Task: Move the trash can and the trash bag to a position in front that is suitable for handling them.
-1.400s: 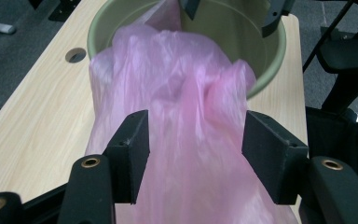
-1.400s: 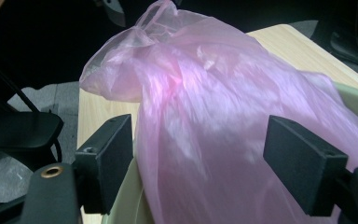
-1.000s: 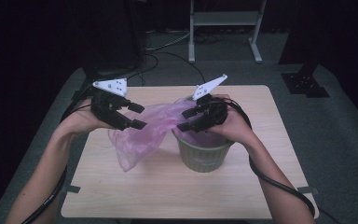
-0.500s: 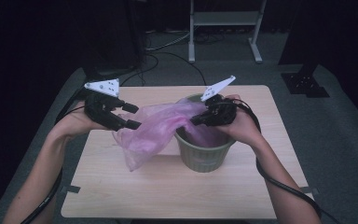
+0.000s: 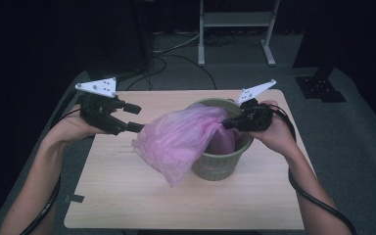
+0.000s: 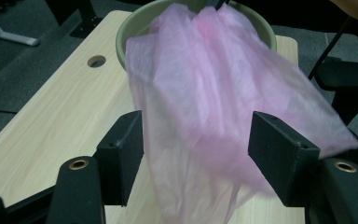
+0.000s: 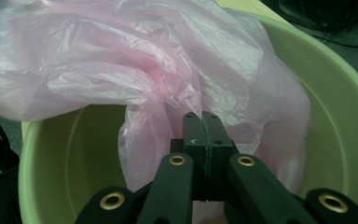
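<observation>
Pink plastic, thin and crinkly: the bag [image 5: 181, 142] is strung between the two hands, one end reaching over the rim of the bin [image 5: 221, 166], the rest billowing out to the left and drooping toward the worktop [image 5: 127, 196]. It looks like a liner going into that green bin, and everything is held to serve that.

Right tongs [image 5: 226, 123] first: clamped together, and in the right gripper view the black jaws meet with a fold of the film pinched between them, just inside the bin's mouth. That grip pins one edge of the bag at the near-right rim, so the rest can be pulled open against it.

Left tongs [image 5: 134, 118] next: they stand out to the left of the bin, pointing at the bag. In the left gripper view the jaws are parted with the film hanging loose in the gap; neither pad presses on it. They have just been opening a little wider, the bag between them but not caught. My read is that this hand is lining up a fresh bite on the loose edge, to stretch the mouth across the bin.

Inside, a pink pouch already sags down the bin's wall in the high view, so the bag is partly in. The slack hanging outside is the trouble: film this light slides and bunches, and a bite on two layers would keep the mouth shut.

The bin stands upright on the pale wood worktop, toward its far right part.
</observation>
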